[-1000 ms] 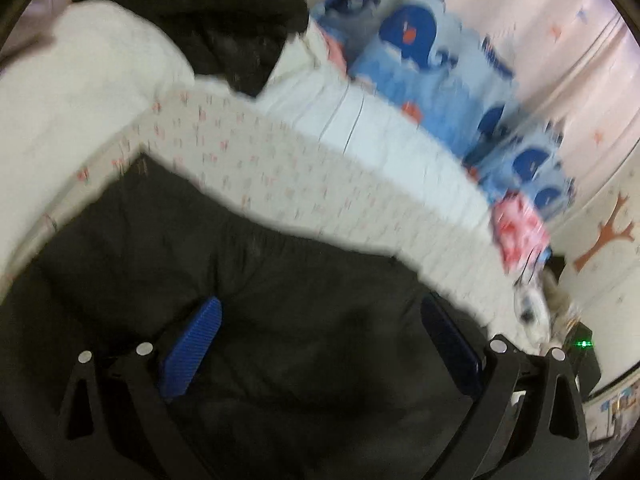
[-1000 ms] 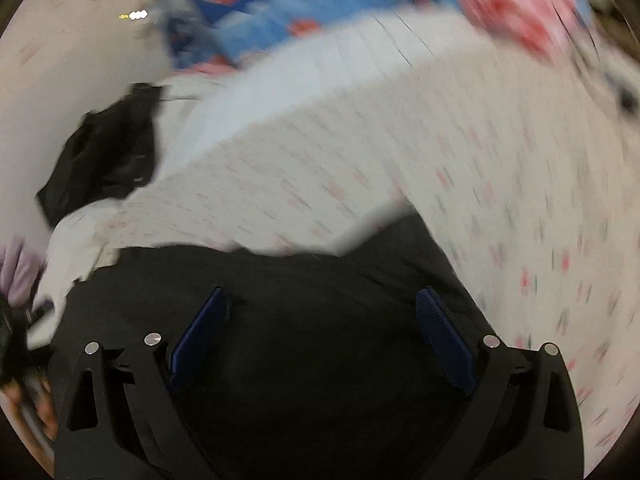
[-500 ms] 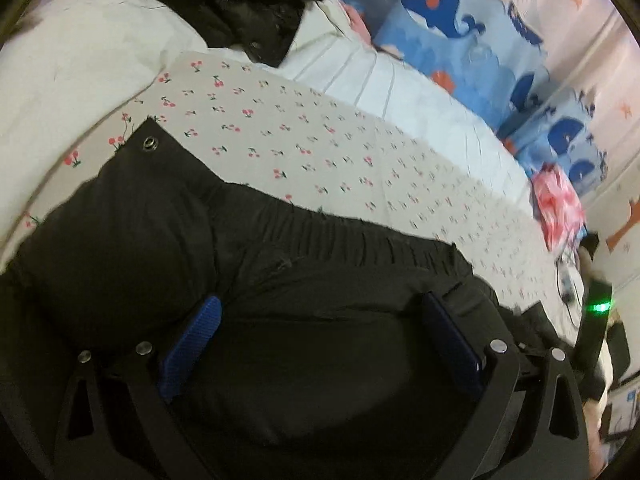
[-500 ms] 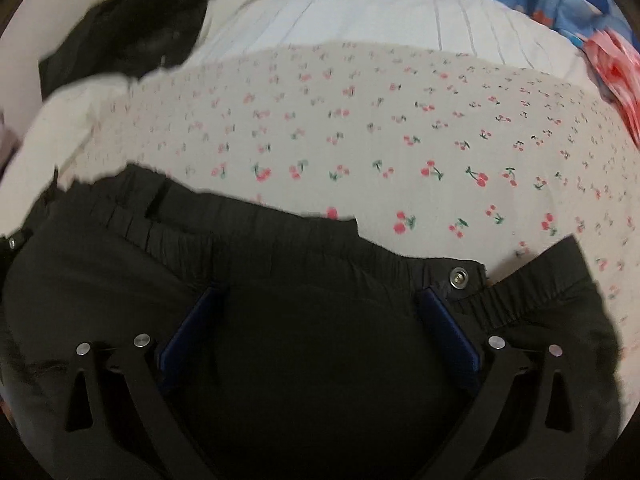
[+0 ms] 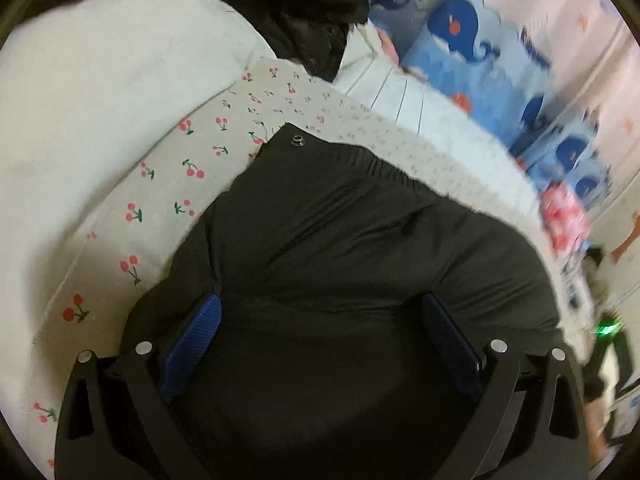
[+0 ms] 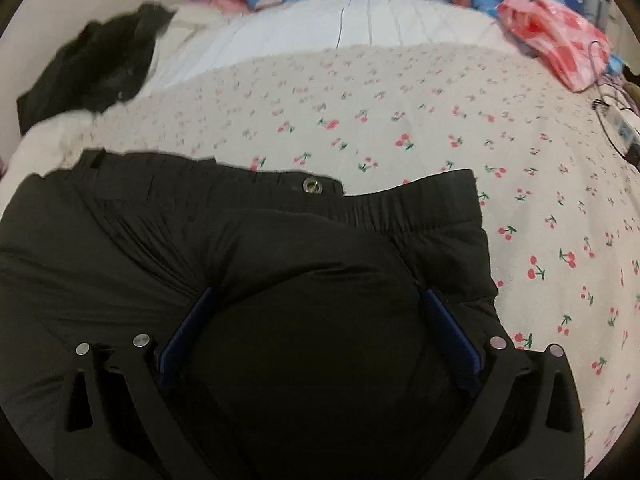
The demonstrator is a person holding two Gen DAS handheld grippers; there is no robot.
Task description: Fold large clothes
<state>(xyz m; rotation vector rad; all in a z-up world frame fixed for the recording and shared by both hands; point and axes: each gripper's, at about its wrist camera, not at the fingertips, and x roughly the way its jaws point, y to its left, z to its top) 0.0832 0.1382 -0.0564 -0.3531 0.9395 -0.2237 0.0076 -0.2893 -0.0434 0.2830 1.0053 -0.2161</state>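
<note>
A pair of black padded trousers (image 5: pixel 340 240) with an elastic waistband and a metal snap (image 5: pixel 297 141) lies on the cherry-print bed sheet (image 5: pixel 168 184). My left gripper (image 5: pixel 320 312) is open, its blue pads wide apart over the left part of the trousers below the waistband. In the right wrist view the trousers (image 6: pixel 200 248) show the waistband and snap (image 6: pixel 311 186). My right gripper (image 6: pixel 316 300) is open, with a bulge of black fabric between its pads. Whether the pads touch the cloth is unclear.
A second black garment (image 6: pixel 100 68) lies at the head of the bed on a white duvet (image 5: pixel 100 80). Blue whale-print pillows (image 5: pixel 480 52) line the wall. A pink strawberry-print bag (image 6: pixel 560 48) and a power strip with cables (image 6: pixel 620 124) sit at the right.
Both grippers moved forward along the trousers toward the waistband, which now lies closer in both views. The left view swung left. The jaws stayed wide apart.
</note>
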